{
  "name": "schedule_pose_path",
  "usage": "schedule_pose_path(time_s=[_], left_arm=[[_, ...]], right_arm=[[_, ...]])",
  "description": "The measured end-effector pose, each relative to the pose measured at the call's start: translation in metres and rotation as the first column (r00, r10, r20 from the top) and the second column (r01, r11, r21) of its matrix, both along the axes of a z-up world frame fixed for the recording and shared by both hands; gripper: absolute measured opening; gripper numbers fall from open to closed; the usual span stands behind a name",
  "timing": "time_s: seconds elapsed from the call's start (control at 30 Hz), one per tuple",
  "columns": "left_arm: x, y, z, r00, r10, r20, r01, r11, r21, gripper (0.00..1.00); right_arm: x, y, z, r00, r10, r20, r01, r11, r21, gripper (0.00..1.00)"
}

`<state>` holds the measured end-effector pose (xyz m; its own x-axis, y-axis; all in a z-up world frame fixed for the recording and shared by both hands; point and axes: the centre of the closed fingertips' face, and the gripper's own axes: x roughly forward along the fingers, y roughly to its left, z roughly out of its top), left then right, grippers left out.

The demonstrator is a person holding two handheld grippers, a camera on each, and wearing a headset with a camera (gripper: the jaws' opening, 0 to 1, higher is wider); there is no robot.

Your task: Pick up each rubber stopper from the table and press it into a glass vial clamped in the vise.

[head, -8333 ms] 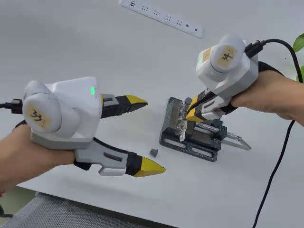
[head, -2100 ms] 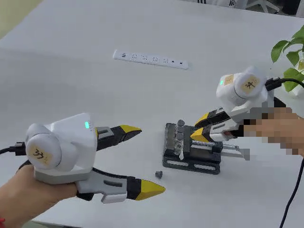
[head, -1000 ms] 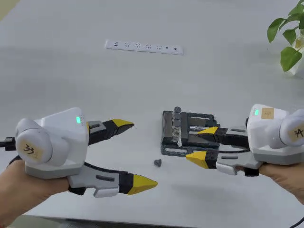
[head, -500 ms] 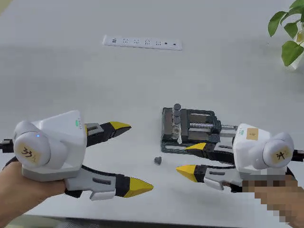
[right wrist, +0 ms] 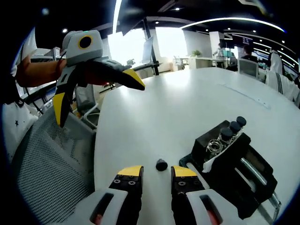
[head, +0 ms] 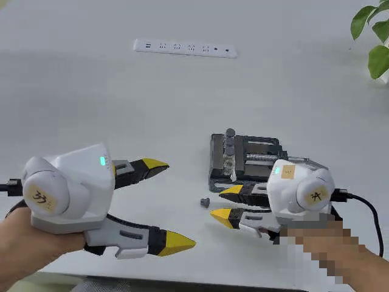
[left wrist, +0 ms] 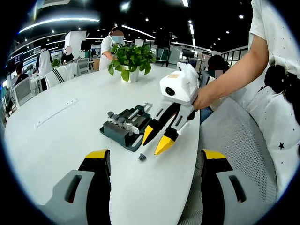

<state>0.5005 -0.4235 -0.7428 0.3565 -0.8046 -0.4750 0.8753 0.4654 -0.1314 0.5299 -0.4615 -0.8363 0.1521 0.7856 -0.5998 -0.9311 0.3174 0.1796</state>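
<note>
Since a half-second earlier, the right gripper [head: 217, 202] had drawn nearer the loose rubber stopper [head: 205, 201]. Its jaws stood slightly apart and empty, and their yellow tips were just beside the stopper. The stopper lay on the desk [head: 121, 109] near the front edge, just off the front left corner of the vise [head: 250, 148]. A row of glass vials [head: 230, 153] stood clamped in the vise; the farther ones were stoppered and the nearest was open-topped. The left gripper [head: 180, 204] hung over the desk's front left, its jaws spread wide and holding nothing.
</note>
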Motion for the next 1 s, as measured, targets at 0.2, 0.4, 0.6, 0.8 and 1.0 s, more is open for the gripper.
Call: schedule_pose_path(time_s=[0.2, 0.4, 0.6, 0.8, 1.0], left_arm=[[0.001, 0.0, -0.001, 1.0, 0.003, -0.009, -0.003, 1.0, -0.001, 0.77], [0.003, 0.002, -0.004, 1.0, 0.002, -0.016, -0.002, 1.0, 0.005, 0.77], [0.006, 0.003, -0.007, 1.0, -0.005, -0.022, 0.006, 1.0, 0.015, 0.77], [0.007, 0.001, -0.007, 1.0, -0.012, -0.025, 0.012, 1.0, 0.023, 0.77], [0.009, -0.001, -0.005, 1.0, -0.013, -0.024, 0.013, 1.0, 0.024, 0.77]], right_arm=[[0.004, 0.006, -0.008, 1.0, 0.03, -0.003, -0.03, 0.999, -0.023, 0.18], [0.008, 0.007, -0.017, 0.999, 0.053, 0.0, -0.053, 0.998, -0.037, 0.15], [0.01, 0.007, -0.017, 0.997, 0.08, 0.007, -0.079, 0.996, -0.045, 0.12], [0.01, 0.008, -0.019, 0.996, 0.09, 0.006, -0.09, 0.995, -0.048, 0.1], [0.007, 0.009, -0.02, 0.995, 0.103, 0.005, -0.103, 0.993, -0.052, 0.08]])
